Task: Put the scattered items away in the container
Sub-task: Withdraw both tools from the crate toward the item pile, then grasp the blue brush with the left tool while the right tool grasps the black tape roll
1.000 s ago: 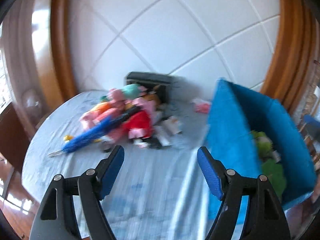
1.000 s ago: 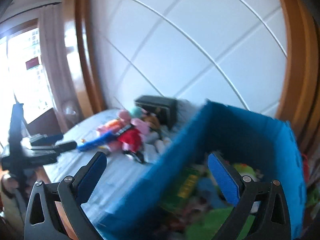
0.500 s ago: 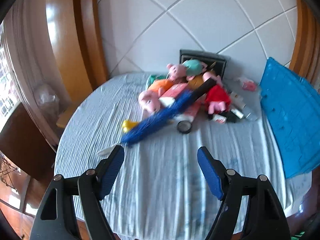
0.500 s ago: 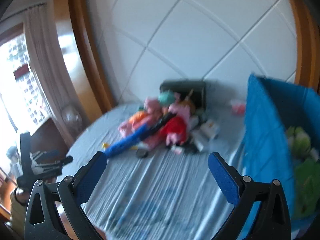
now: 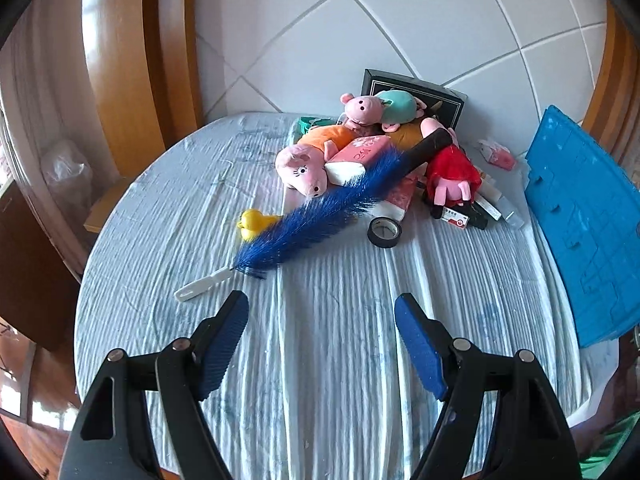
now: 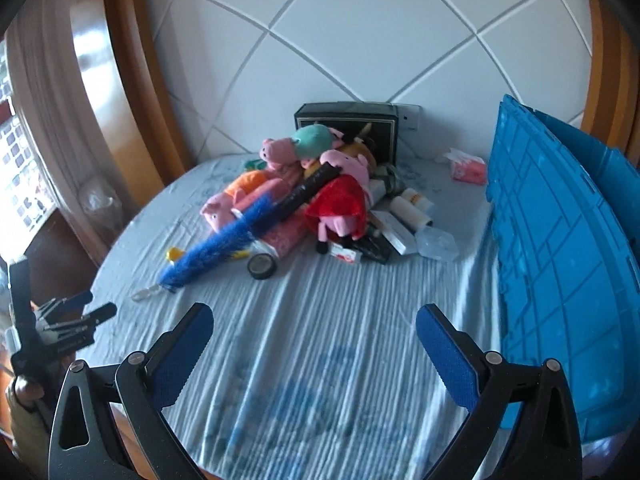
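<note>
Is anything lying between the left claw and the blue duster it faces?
Nothing visible. Only bare striped tablecloth lies between the open left claw and the blue duster; its white handle points toward the claw. The black tape roll sits off to the side.

Likely a home room, cloth-covered round table [image 5: 320, 360], plush pig toys [image 5: 304, 164], tiled wall [image 5: 400, 32], wooden trim [image 5: 120, 60]

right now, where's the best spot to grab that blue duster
Probably the white handle. It sticks out bare at the near-left end of the blue duster, flat on the cloth, while the black end lies on the toy pile. Bring the open left tongs from above, jaws across the handle.
</note>
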`<state>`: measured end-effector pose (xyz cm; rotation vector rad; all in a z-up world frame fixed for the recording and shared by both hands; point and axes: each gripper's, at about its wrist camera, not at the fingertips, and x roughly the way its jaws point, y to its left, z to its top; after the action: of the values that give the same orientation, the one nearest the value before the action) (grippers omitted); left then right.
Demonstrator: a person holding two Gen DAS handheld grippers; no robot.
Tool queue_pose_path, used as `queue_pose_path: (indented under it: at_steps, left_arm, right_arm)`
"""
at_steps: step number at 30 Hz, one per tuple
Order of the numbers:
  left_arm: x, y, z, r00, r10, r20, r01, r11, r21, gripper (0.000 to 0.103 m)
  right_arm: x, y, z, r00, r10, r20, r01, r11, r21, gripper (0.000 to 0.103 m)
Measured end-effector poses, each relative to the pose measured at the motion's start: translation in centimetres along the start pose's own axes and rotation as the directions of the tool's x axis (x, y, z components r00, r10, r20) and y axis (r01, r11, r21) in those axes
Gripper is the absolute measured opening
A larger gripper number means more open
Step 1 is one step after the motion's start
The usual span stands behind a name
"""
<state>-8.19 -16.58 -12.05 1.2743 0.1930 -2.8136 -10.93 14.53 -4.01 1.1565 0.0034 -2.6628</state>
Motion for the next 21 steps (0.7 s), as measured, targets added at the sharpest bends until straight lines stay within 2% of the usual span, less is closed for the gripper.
queue_pose_path:
  at_steps: [4,7,12,15,18,21]
  left_arm:
    - [1.2,-0.3,0.6,1.0,0.006,-0.026,-0.006,1.0,-0.004,0.075]
    - [1.8,0.1,1.1,0.998,0.054,-0.039,-0.054,0.999,-0.001,0.075]
    - [2.9,1.8,1.7,0.993,0.11,-0.04,-0.112,0.992,-0.051,0.075]
    - [4.9,2.6,1.8,0.99,0.129,-0.057,-0.133,0.989,-0.062,0.075]
    - [7.7,3.3,1.9,0.988,0.126,-0.095,-0.132,0.989,-0.069,0.075]
    - [11.2,3.9,2.3,0.985,0.117,-0.124,-0.122,0.992,-0.033,0.075]
  right_arm:
    - [1.2,-0.6,-0.3,0.999,0.004,-0.041,-0.004,1.0,0.014,0.103]
    - [2.9,-0.9,-0.2,0.998,0.026,-0.062,-0.025,1.0,0.016,0.103]
    - [6.7,-0.5,0.9,0.992,0.113,-0.053,-0.113,0.994,0.013,0.103]
    - [9.6,0.0,1.4,0.989,0.133,-0.059,-0.133,0.991,0.012,0.103]
    - [12.9,1.0,1.5,0.982,0.156,-0.111,-0.156,0.988,0.007,0.103]
    - [15.9,2.0,1.4,0.978,0.152,-0.144,-0.154,0.988,-0.002,0.103]
